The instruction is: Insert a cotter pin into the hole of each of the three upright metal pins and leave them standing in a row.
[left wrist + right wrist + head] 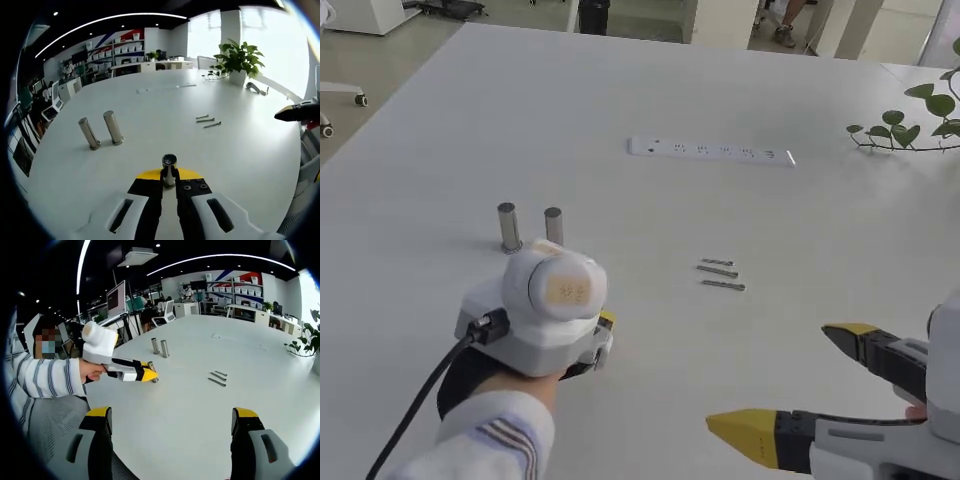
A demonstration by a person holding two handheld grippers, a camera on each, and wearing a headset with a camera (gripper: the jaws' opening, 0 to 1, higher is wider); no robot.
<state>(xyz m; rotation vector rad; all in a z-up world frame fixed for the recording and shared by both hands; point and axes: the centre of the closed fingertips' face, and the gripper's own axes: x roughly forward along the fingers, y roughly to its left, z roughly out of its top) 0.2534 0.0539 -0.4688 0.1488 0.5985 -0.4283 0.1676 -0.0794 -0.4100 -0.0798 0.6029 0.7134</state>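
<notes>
Over on the left, two upright metal pins (pixel 508 228) are standing side by side on the white table (pixel 650 80), close but not touching. Just in front of them, the left hand-held gripper (pixel 169 176) is clamping a third metal pin (pixel 169 164) between its yellow-tipped jaws and holding it upright; whether its base is touching the table I cannot tell. Toward the middle, three cotter pins (pixel 720 272) are lying in a loose row, well apart from the metal pins. Behind them a white power strip (pixel 710 151) is lying flat. At the right, the right hand-held gripper (pixel 778 380) is hovering with its jaws spread wide, gripping nothing, and a leafy plant (pixel 920 115) is trailing in at the far edge
</notes>
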